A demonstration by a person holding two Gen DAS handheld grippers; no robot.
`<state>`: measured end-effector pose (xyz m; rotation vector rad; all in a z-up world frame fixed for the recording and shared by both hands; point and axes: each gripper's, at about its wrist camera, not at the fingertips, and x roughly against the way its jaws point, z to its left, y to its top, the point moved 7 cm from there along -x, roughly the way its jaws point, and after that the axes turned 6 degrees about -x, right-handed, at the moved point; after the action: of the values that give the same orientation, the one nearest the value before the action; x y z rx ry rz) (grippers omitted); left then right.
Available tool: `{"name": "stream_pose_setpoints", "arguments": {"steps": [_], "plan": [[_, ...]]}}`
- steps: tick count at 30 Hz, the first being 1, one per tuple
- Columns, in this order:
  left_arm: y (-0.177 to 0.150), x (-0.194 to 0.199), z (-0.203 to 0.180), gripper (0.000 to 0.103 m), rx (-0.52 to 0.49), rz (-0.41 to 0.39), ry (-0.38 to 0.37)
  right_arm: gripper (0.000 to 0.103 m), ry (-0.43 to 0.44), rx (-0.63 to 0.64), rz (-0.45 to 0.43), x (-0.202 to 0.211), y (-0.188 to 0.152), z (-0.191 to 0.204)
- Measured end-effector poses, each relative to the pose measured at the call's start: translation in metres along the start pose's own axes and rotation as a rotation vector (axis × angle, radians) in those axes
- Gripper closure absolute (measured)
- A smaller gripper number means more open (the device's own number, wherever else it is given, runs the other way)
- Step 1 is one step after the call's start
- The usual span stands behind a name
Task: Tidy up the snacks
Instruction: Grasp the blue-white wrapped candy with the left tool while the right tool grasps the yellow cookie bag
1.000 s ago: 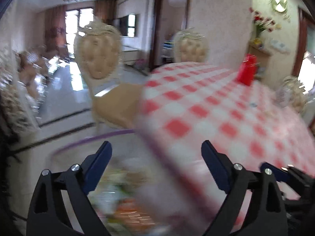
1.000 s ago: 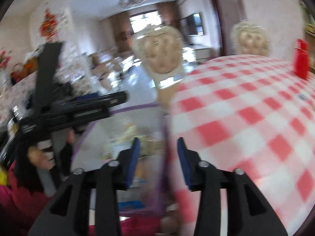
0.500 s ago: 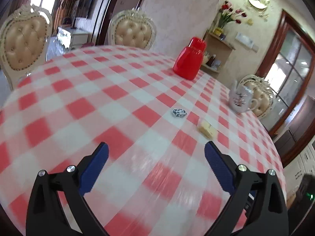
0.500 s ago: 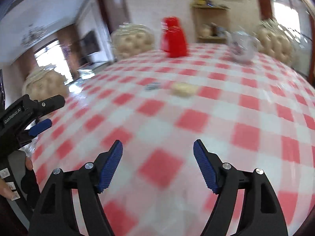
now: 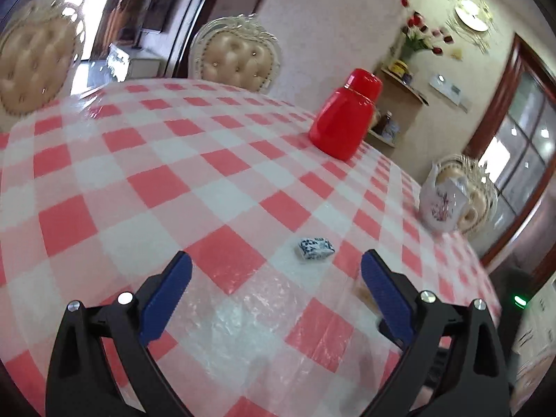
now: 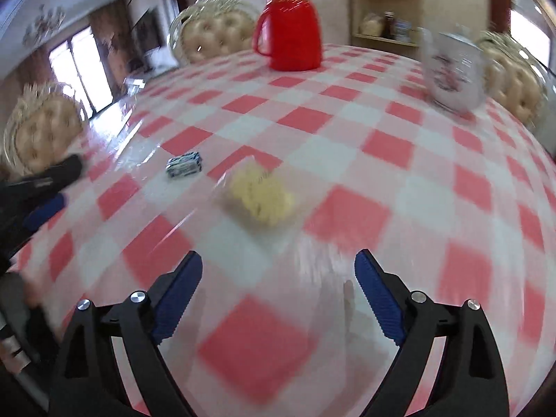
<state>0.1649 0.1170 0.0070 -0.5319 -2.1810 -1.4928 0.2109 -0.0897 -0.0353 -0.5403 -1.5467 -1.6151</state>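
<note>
The surface is a round dining table under a red and white checked cloth with a clear plastic cover. On it stand a red thermos jug and a white teapot with a flower print. Cream tufted chairs stand around it, and a corner shelf with red flowers is on the wall behind.

A small blue and white snack packet lies on the cloth, with a yellow snack in a clear wrapper near it. Its print is too small to read.

The left gripper has its fingers wide apart and empty. The right gripper is opening its fingers, with nothing between them.
</note>
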Motion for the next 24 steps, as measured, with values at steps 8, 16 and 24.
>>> {"name": "stream_pose_setpoints", "arguments": {"steps": [8,16,24], "plan": [[-0.008,-0.007,-0.013,0.005,-0.071,0.036,0.0,0.027,0.038,0.15,0.048,-0.031,0.021,0.019],[-0.009,-0.007,-0.008,0.005,-0.059,0.043,0.004,0.067,0.001,0.069,-0.032,0.025,-0.014,0.016],[-0.018,-0.042,-0.051,0.005,-0.279,0.148,-0.01,0.067,0.039,-0.248,-0.196,0.119,-0.058,-0.03]]}}
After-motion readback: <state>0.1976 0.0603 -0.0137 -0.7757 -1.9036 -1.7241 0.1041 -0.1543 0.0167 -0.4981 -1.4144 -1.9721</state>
